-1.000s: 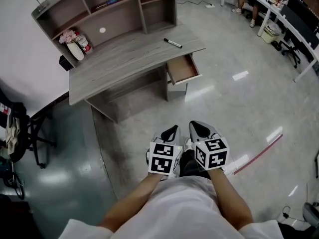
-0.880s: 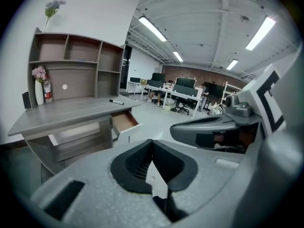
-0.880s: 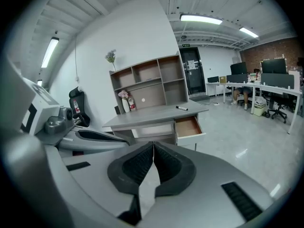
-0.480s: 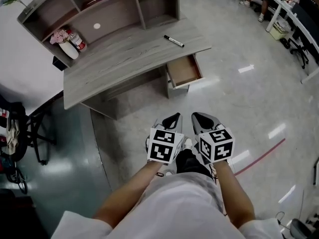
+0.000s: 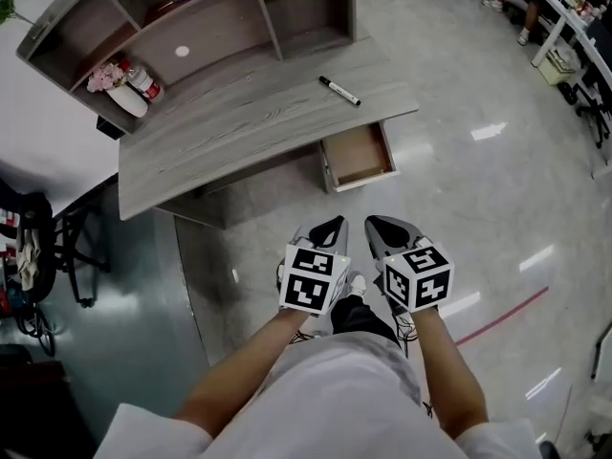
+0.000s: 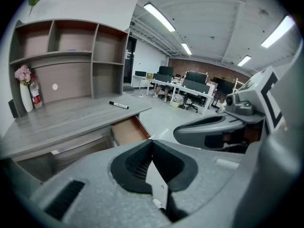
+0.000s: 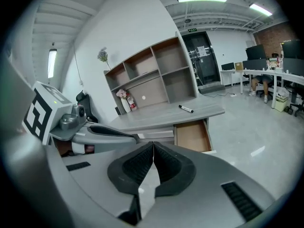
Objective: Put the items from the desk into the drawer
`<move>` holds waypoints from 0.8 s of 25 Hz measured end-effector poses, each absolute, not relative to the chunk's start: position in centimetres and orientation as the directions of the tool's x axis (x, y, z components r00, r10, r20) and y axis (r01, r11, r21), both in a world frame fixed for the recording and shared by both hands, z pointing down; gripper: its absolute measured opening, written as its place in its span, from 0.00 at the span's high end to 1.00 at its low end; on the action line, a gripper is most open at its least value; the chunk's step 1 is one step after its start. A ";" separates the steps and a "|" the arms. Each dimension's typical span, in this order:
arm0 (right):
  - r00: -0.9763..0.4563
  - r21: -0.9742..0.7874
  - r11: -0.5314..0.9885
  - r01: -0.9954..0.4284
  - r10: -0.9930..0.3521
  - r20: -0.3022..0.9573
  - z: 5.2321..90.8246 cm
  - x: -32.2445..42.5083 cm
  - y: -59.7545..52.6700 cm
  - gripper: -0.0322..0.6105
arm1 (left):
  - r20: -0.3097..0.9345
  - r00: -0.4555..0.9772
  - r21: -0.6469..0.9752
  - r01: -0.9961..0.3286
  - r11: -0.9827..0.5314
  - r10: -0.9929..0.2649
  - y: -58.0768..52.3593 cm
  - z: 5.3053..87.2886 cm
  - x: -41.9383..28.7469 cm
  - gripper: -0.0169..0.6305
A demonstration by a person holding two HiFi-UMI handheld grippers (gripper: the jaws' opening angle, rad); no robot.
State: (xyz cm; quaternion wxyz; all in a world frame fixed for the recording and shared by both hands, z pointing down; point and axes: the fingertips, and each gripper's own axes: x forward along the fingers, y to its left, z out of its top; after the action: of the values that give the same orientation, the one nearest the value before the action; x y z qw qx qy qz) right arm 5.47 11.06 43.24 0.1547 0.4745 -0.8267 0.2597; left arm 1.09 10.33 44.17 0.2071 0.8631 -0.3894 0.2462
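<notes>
A black and white marker [image 5: 338,90] lies on the grey wooden desk [image 5: 239,127] near its right end; it also shows as marker [image 6: 118,105] and marker [image 7: 185,109]. Under that end an open drawer [image 5: 358,154] hangs out with nothing in it, seen too as drawer [image 6: 128,131] and drawer [image 7: 192,136]. My left gripper [image 5: 330,227] and right gripper [image 5: 376,224] are held side by side over the floor, well short of the desk. Both are shut and hold nothing.
A hutch of shelves [image 5: 191,22] stands on the desk's back, with a white vase of pink flowers [image 5: 120,89] and a small bottle at its left. A black chair [image 5: 43,247] stands at the left. Office desks and chairs [image 5: 574,55] fill the far right.
The desk and drawer have shifted slightly nearer and lower in the head view as the person stepped closer. Both grippers stay shut and side by side.
</notes>
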 end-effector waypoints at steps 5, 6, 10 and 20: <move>-0.545 -0.293 0.460 -0.838 -0.678 0.494 43.3 6.2 8.1 0.95 | 0.602 0.552 0.145 -0.786 -0.601 -0.576 7.4 44.4 2.4 0.97; -0.549 -0.293 0.466 -0.835 -0.676 0.492 43.2 6.4 7.5 0.95 | 0.605 0.548 0.138 -0.787 -0.602 -0.577 6.9 44.3 2.6 0.97; -0.570 -0.296 0.488 -0.821 -0.669 0.477 42.9 7.1 5.6 0.95 | 0.607 0.534 0.117 -0.793 -0.597 -0.589 5.0 44.1 3.4 0.97; -0.590 -0.305 0.507 -0.806 -0.657 0.470 42.9 8.8 3.4 0.95 | 0.603 0.517 0.106 -0.807 -0.581 -0.608 2.7 43.6 4.9 0.97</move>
State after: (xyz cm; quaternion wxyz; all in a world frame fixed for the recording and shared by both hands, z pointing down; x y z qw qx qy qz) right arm 8.78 3.36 42.86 0.1484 0.4276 -0.8553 0.2522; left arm 4.85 2.70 43.64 0.1903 0.8499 -0.4161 0.2613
